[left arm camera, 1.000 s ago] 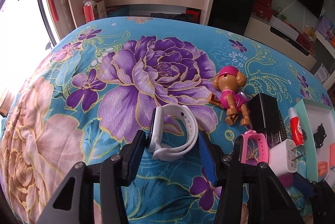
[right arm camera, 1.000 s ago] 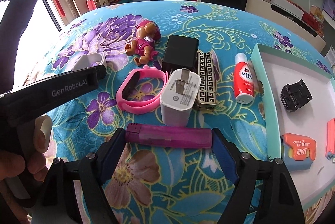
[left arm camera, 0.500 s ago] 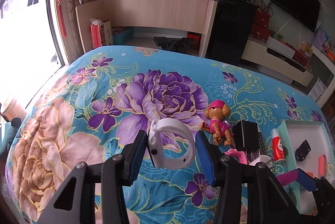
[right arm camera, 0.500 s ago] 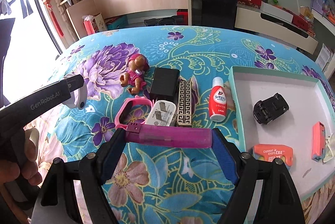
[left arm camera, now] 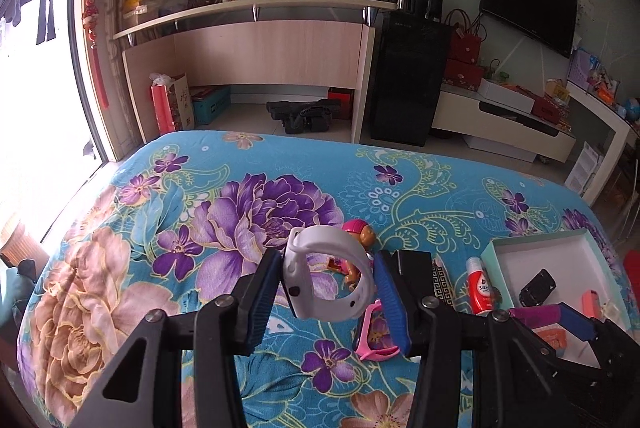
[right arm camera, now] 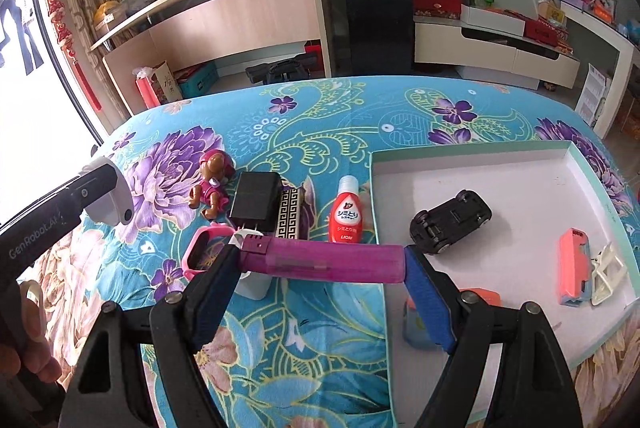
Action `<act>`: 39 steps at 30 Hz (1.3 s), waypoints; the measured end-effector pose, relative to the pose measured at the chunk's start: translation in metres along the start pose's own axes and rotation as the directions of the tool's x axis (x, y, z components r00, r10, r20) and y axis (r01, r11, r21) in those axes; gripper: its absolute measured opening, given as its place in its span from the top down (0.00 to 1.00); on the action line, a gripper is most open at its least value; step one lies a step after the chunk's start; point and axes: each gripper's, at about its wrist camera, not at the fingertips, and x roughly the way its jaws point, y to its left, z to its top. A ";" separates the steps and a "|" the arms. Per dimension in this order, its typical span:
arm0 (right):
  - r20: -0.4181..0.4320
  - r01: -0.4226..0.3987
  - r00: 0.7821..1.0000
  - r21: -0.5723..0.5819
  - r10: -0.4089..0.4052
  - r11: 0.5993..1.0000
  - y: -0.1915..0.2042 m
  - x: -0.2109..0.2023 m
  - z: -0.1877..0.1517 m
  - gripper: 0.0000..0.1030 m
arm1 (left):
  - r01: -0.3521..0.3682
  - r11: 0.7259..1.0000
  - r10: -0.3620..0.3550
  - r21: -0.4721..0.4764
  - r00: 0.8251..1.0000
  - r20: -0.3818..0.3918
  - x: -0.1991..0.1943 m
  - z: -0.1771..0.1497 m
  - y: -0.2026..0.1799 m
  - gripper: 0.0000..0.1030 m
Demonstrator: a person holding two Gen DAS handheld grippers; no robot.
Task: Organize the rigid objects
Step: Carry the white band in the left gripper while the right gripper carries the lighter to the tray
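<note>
My left gripper [left arm camera: 326,288] is shut on a white smartwatch [left arm camera: 320,268] and holds it well above the floral bedspread. My right gripper [right arm camera: 324,282] is shut on a purple lighter [right arm camera: 320,258], held crosswise by its ends above the left rim of the white tray [right arm camera: 520,164]. On the spread lie a pink watch band [right arm camera: 200,250], a toy pup [right arm camera: 212,188], a black charger [right arm camera: 256,198], a patterned lighter [right arm camera: 288,214], a white plug [right arm camera: 254,284] and a red bottle [right arm camera: 346,216].
In the tray lie a black toy car [right arm camera: 450,220], a pink block [right arm camera: 574,268], a white clip [right arm camera: 608,272] and an orange knife case [right arm camera: 480,298]. The left gripper's body [right arm camera: 52,216] shows at the left of the right wrist view. Shelves and a TV unit stand beyond the bed.
Both grippers have risen off the bedspread with their loads. The right gripper has moved right, from beside the white plug to above the tray's rim.
</note>
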 end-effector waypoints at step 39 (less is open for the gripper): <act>0.000 0.263 0.960 0.326 -0.278 0.908 -0.175 -0.030 -0.012 0.20 | 0.323 0.908 -0.284 0.269 0.943 -0.173 0.036 -0.053 -0.213 0.50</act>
